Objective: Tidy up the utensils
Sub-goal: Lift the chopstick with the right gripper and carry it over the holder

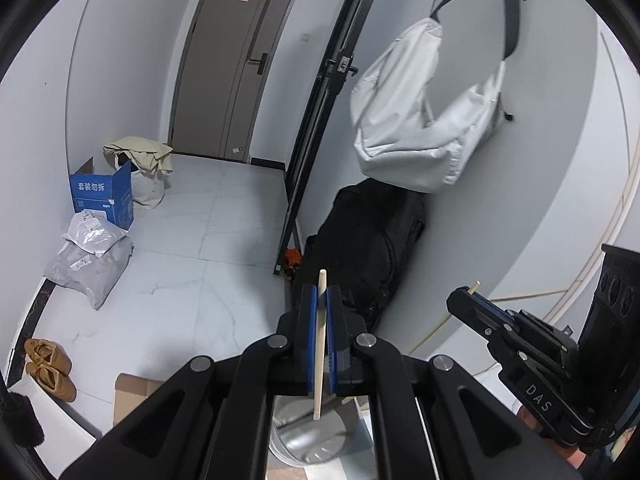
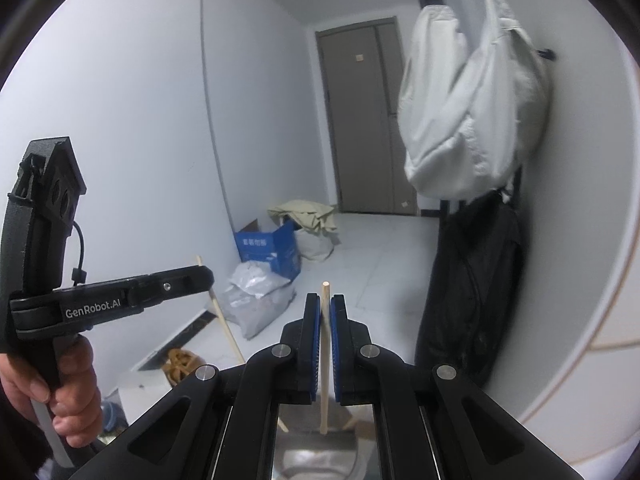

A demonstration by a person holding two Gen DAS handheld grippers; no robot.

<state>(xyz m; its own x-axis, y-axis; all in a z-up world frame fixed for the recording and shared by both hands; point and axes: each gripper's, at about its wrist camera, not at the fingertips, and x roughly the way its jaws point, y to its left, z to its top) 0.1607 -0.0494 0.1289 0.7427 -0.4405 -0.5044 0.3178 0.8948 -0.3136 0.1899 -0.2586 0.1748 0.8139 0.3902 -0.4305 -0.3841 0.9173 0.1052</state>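
While clamped, pale wooden chopstick (image 1: 321, 340) (slim, upright)

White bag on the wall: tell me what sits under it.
Under the white bag a black bag stands on the floor against the wall. The white bag overlaps the black bag's top, so the top is hidden, as is whatever lies behind it.

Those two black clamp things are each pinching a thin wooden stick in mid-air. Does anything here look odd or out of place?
Nothing looks spilled or broken. The left gripper holds one chopstick and the right gripper another chopstick, jaws shut on both. The oddity: they are raised above a steel container facing a hallway, not a kitchen.
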